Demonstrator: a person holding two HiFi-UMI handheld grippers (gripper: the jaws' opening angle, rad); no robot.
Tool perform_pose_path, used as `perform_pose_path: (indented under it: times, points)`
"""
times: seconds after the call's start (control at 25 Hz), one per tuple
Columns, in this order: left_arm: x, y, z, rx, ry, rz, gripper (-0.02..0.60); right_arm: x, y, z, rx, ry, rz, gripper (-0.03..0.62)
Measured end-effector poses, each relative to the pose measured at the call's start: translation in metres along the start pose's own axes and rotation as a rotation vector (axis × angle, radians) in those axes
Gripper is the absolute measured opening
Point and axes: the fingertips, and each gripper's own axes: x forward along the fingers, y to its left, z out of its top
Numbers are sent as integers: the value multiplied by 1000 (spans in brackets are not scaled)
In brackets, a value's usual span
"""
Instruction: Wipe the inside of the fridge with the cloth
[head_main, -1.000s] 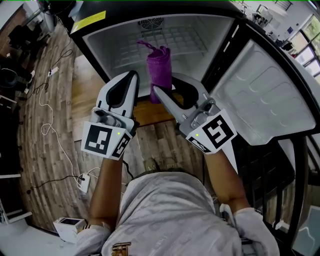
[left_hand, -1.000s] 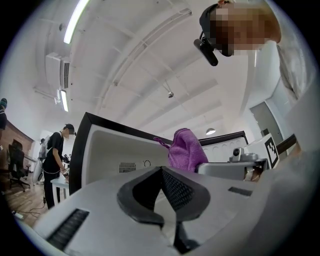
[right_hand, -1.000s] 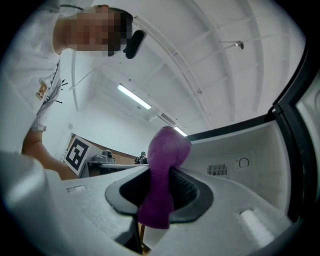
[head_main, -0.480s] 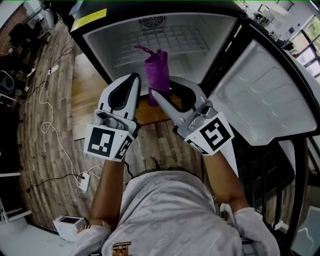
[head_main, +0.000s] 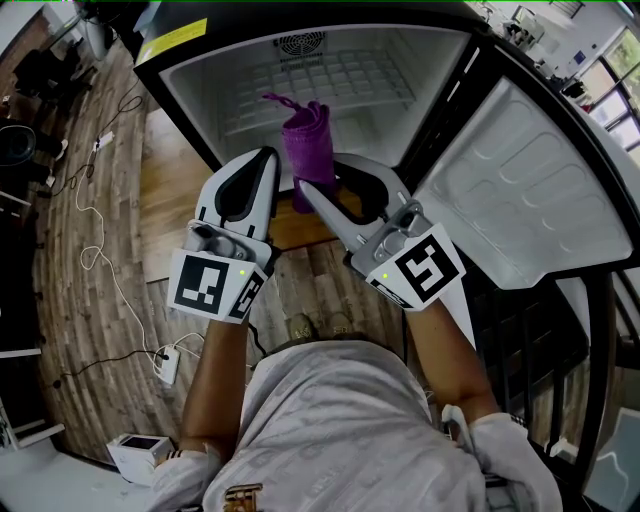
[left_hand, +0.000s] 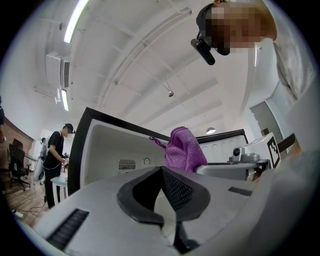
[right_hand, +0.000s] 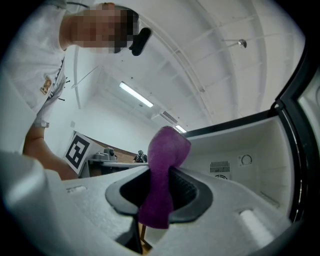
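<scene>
Right gripper (right_hand: 157, 177) pinching crumpled purple cloth (right_hand: 167, 150) at frame centre, its lower end hanging below the jaws. Left gripper (left_hand: 161, 170) jaws pressed together, empty. Open black, white-lined fridge (head_main: 200, 90) at upper frame, floor hidden behind grippers.

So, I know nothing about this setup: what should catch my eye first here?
The bright purple cloth stands out first, pinched upright in the right gripper at the mouth of the open fridge. Behind it the fridge's white inside looks bare apart from a wire shelf, with the door swung wide to the right. The left gripper sits beside the cloth, shut on nothing.
</scene>
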Motion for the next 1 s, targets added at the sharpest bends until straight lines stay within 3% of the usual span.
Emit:
perform_pose_path:
  times: [1.0]
  points:
    - [-6, -3, 1, -2, 7, -8, -2, -2, 12, 4, -3, 2, 15, 104]
